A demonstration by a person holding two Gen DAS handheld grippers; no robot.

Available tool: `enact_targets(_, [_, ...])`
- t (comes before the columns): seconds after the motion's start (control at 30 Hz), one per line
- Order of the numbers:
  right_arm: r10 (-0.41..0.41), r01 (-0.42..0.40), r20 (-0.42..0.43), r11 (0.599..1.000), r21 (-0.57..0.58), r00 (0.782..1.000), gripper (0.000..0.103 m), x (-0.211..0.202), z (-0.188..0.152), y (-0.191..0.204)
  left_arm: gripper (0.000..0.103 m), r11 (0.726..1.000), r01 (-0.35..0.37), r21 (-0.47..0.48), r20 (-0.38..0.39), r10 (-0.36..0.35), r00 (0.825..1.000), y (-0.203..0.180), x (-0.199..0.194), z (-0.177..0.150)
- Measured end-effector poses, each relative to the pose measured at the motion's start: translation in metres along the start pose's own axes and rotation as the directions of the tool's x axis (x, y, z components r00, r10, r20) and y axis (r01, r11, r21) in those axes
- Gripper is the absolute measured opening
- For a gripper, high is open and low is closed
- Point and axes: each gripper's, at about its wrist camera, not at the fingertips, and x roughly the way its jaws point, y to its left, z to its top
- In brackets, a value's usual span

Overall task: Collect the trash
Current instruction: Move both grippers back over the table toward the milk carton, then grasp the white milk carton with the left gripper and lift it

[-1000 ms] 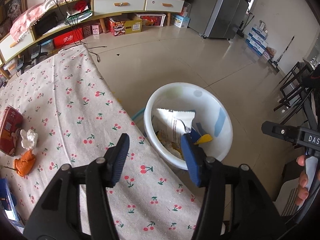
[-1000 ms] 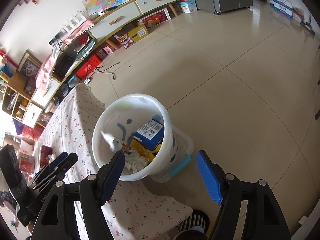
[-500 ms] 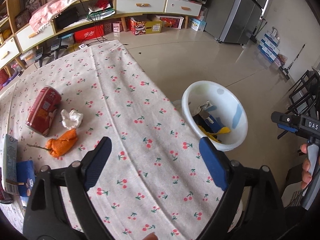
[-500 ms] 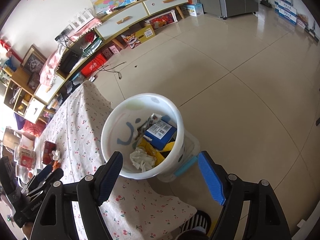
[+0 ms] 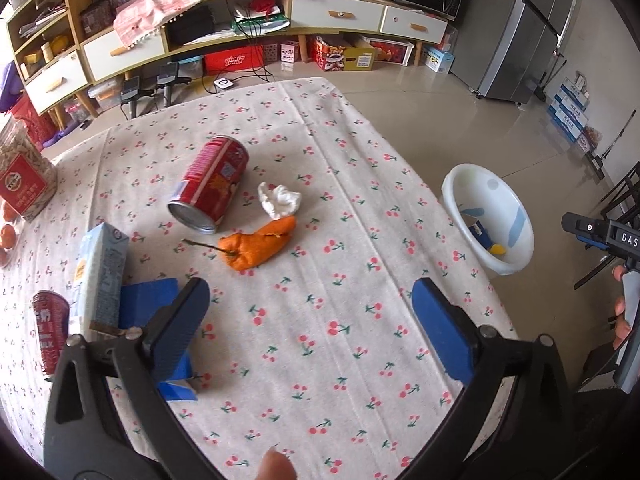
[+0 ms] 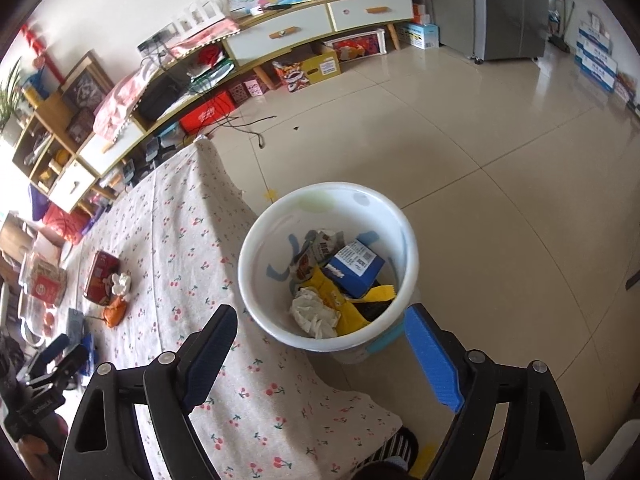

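A worktop under a cherry-print cloth (image 5: pixel 320 208) stands on glossy beige floor tiles (image 6: pixel 500 128). On it lie a tipped red drink can (image 5: pixel 210 184), a crumpled white tissue (image 5: pixel 279 199) and orange peel (image 5: pixel 256 246). The left gripper (image 5: pixel 308 328), earlier over the white plastic bin (image 6: pixel 256 240), now hangs wide open and empty above the cloth. The right gripper (image 6: pixel 320 352) is still wide open, empty, above the bin.

White letters "DAS" are showing on the black body of the right gripper (image 5: pixel 616 236), cut off at the frame edge. Chinese characters are running down the small red can (image 5: pixel 50 330) and across the red box (image 5: pixel 234 60) under the shelf unit, too blurred to read. Print and a code square are showing on the blue box (image 6: pixel 354 266) in the white bin (image 6: pixel 280 216), illegible.
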Motion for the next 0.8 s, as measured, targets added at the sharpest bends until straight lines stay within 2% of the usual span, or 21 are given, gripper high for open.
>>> enact_targets(0.1, [-0.003, 0.002, -0.004, 0.999, -0.037, 1.000, 0.096, 0.003, -0.003, 0.019, 0.101, 1.000, -0.025, -0.014, -0.002, 0.025, 1.000, 0.022, -0.008, -0.005])
enact_targets(0.5, [0.021, -0.029, -0.051, 0.987, -0.156, 0.998, 0.096, 0.020, -0.013, 0.090, 0.101, 0.985, -0.113, -0.128, -0.011, 0.112, 0.994, 0.116, -0.028, -0.028])
enact_targets(0.8, [0.005, -0.023, -0.090, 0.978, -0.205, 0.996, 0.096, 0.039, -0.019, 0.126, 0.101, 0.974, -0.060, -0.218, -0.061, 0.047, 0.997, 0.163, -0.015, -0.029])
